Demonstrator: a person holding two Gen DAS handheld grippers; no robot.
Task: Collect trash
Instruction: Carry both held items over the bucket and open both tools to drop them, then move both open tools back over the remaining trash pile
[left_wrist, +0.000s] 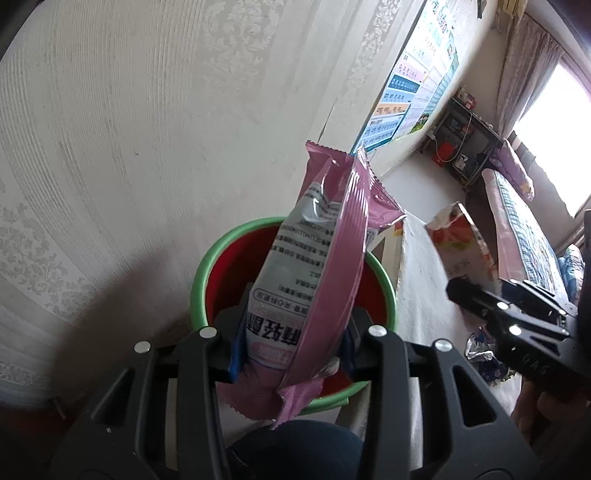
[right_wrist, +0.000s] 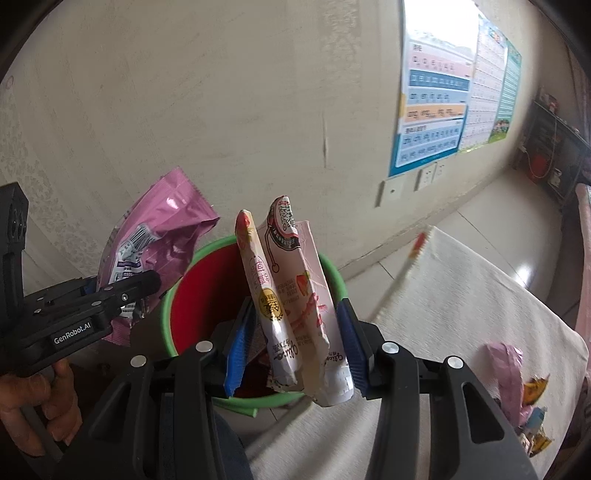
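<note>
The left hand-held gripper (left_wrist: 293, 349) is clenched on a pink snack wrapper (left_wrist: 317, 280) with a white printed back panel, its blue pads pressing the lower part of the pack so that the wrapper stands up above a red bin (left_wrist: 225, 280) with a green rim. The right hand-held gripper (right_wrist: 291, 354) is clenched on a pale pink strawberry biscuit packet (right_wrist: 295, 295), crumpled and folded into 2 upright flaps, held over the same red bin (right_wrist: 207, 284). In the right wrist view the left hand-held gripper (right_wrist: 147, 284) comes in from the left edge with its pink snack wrapper (right_wrist: 159, 236) just beside the bin's rim, and the person's hand (right_wrist: 37, 398) wraps around its handle. The bin stands by the wallpapered wall (left_wrist: 147, 129), just off the near corner of a surface (right_wrist: 461, 295) covered with a cream cloth. More trash lies on that cloth: a pink crumpled wrapper (right_wrist: 509, 365) near the right edge in the right wrist view, and a red-and-white snack bag (left_wrist: 461, 240) farther along it in the left wrist view. Learning charts (right_wrist: 436, 107) hang on the wall beyond.
</note>
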